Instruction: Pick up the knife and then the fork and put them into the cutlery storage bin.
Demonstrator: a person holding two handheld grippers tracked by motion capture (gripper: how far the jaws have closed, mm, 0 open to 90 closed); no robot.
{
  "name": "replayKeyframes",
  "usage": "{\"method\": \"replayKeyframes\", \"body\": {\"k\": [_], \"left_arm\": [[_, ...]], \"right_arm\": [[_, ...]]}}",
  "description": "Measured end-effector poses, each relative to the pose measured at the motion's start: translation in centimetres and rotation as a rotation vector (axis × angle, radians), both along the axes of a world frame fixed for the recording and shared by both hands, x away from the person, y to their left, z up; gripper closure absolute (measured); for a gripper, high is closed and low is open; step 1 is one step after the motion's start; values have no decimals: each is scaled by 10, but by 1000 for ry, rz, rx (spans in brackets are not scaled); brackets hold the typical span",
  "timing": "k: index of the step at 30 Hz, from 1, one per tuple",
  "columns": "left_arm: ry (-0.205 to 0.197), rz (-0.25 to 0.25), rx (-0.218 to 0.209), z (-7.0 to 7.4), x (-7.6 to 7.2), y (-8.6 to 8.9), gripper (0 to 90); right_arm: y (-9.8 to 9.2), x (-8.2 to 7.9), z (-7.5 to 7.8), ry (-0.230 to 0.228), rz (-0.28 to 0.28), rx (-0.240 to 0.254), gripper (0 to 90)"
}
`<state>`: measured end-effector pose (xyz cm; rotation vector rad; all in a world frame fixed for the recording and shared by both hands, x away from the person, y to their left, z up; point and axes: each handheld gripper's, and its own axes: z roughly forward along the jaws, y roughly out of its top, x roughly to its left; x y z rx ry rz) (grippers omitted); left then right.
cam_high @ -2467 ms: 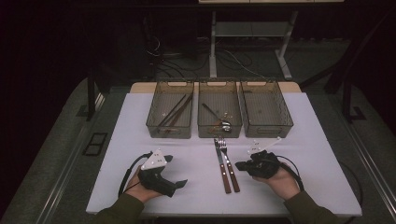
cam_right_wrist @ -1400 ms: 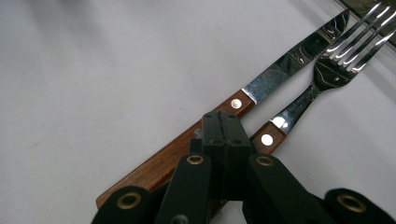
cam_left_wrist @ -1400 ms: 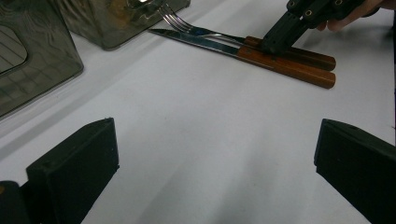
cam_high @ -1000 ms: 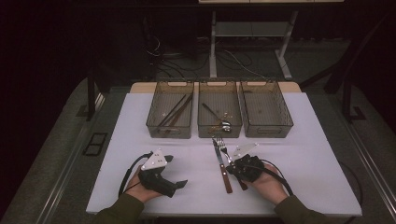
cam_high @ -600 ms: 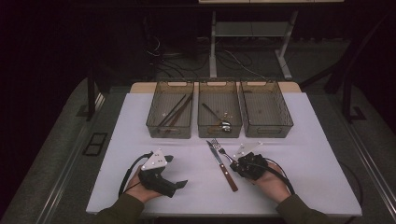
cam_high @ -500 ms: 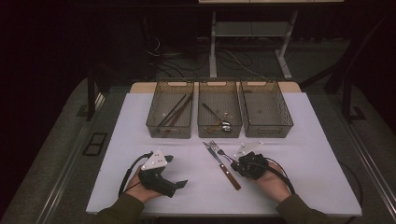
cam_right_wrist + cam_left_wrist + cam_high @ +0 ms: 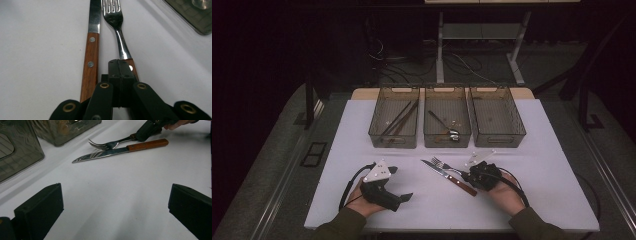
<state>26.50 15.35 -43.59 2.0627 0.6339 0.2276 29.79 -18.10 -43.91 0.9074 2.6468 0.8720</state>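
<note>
The fork (image 7: 117,27) is polished steel with a wooden handle; it lies on the white table (image 7: 562,200) just beside a wood-handled knife (image 7: 449,177), in front of the middle of three wire bins (image 7: 447,120). The right gripper (image 7: 472,176) has its jaws pressed together over the fork's handle, hiding most of it. The left gripper (image 7: 404,196) rests well apart, jaws spread and empty. The room beyond is dark; the bins' contents are hard to make out.

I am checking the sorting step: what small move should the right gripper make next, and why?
Probably lift the fork off the table: the right gripper is shut on its handle, the knife lies close beside it, and the bins sit farther back.
</note>
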Motion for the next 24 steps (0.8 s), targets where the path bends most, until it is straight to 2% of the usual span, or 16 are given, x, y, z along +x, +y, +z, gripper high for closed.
{"method": "replayKeyframes", "body": {"k": [6,14,19,21,24], "left_arm": [[0,-2,0,0,0,0,0],[1,-7,1,0,0,0,0],[1,-13,5,-1,0,-1,0],[2,-14,3,-1,0,-1,0],[2,-9,-3,0,0,0,0]], "right_arm": [[-5,2,2,16,18,25,894],[-26,13,20,45,75,80,692],[-28,26,23,68,108,38,632],[-25,31,23,77,143,15,614],[-19,35,22,97,185,-49,598]]}}
